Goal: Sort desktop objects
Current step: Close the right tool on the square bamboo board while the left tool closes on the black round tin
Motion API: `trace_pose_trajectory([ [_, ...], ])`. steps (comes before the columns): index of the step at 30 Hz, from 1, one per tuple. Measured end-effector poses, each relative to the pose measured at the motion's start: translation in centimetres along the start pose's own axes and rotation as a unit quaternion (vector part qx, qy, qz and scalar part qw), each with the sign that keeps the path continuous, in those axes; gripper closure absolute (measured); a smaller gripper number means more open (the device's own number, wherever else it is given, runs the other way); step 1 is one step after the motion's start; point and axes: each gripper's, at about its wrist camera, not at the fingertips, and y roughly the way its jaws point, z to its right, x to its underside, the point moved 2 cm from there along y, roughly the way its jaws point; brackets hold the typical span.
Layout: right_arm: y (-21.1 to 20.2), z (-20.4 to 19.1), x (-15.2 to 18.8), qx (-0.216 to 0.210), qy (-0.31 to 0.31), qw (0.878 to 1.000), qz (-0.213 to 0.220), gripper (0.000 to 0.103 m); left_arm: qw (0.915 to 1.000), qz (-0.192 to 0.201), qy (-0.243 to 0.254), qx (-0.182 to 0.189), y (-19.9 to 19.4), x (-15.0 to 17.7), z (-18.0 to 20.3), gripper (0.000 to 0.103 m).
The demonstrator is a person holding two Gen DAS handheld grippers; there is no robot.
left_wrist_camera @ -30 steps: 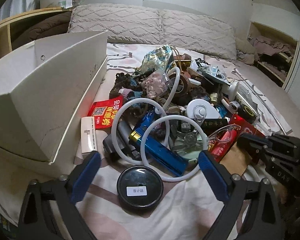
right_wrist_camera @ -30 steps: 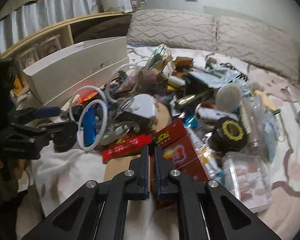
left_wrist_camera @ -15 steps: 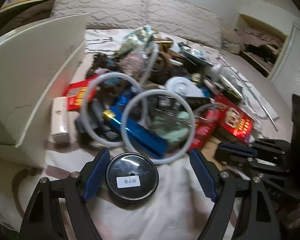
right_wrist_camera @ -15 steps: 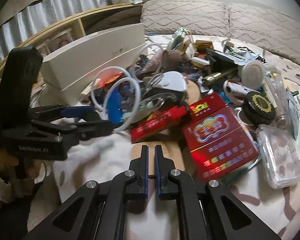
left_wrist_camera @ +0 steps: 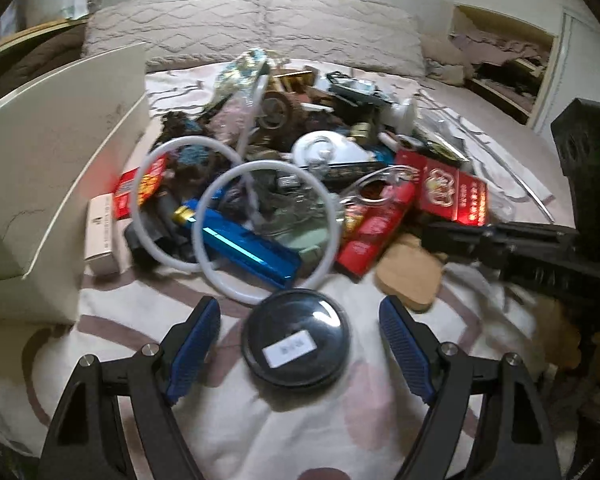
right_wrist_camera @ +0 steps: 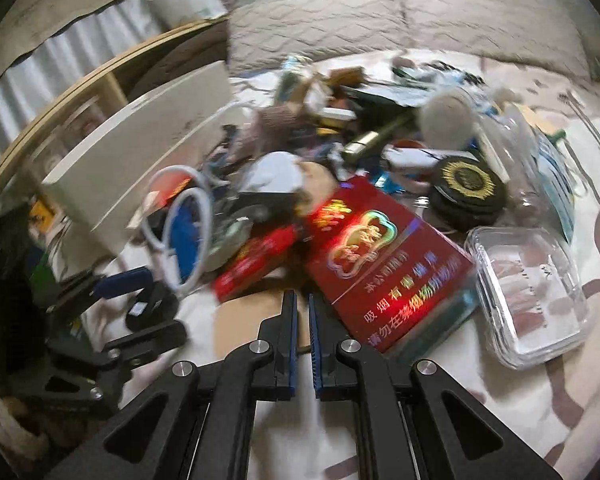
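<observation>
Cluttered bedspread (left_wrist_camera: 308,432), pillows (left_wrist_camera: 256,20) behind; left hand-held gripper (left_wrist_camera: 300,344) wide, right (right_wrist_camera: 303,312) nearly closed, empty.

The heap (left_wrist_camera: 284,168) is taken as landmark: the round tin (left_wrist_camera: 296,344) is set before it, the open box (left_wrist_camera: 52,152) left of it, the pillows (left_wrist_camera: 256,28) behind.

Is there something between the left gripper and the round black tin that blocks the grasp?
Nothing visible. The round black tin lies on the bedsheet between the open fingers of the left gripper, clear of the white ring behind it.
</observation>
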Motion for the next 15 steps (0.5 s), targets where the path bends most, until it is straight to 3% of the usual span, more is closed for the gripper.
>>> trace_pose_trajectory([
  [4, 0.1, 0.4, 0.2, -0.032, 0.023, 0.999, -0.008, 0.096, 0.9998, 0.004, -0.015, -0.009, -0.2, 0.5, -1.0, 0.021],
  [15, -0.4, -0.6, 1.4, -0.048, 0.018, 0.999, -0.019, 0.096, 0.9998, 0.005, -0.008, -0.02, -0.2, 0.9, -0.9, 0.016],
])
